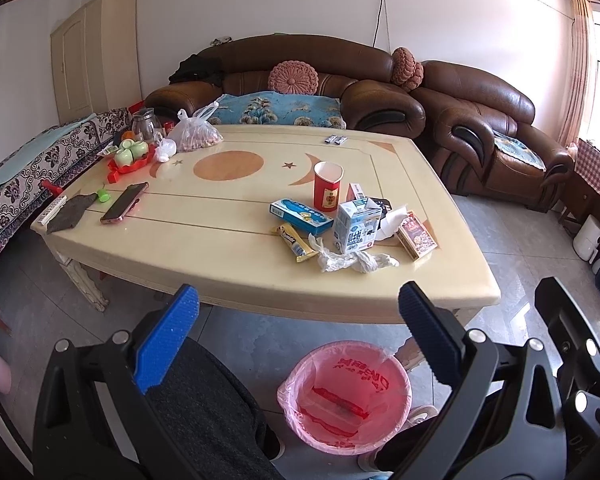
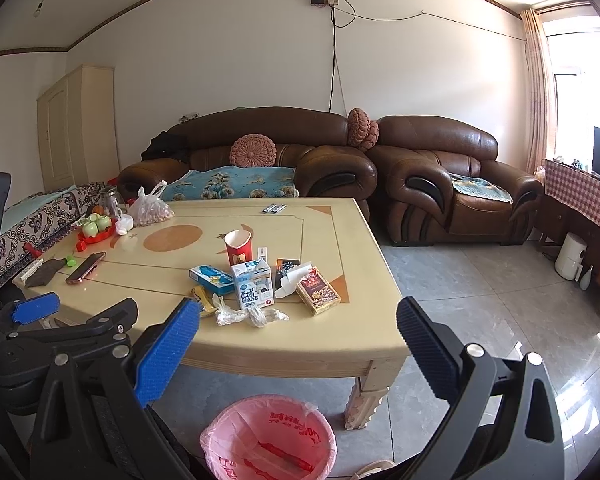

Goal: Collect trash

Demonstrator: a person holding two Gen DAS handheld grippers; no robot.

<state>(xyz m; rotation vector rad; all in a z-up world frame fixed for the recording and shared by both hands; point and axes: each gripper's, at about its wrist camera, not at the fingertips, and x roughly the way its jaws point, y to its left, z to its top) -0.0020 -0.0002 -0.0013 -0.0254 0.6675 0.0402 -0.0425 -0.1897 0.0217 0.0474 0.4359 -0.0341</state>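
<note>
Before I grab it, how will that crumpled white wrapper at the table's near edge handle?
The crumpled white wrapper looks thin and twisted, so probably floppy, very light, and likely to compress between the tongs. It lies against the milk carton, whose top is torn open; a careless push might tip that.

We see left gripper: black plastic frame, blue bumpy finger pads, shiny round silver screws. Right gripper looks same: black arms, blue ribbed pads. Our legs wear dark grey trousers.
</note>
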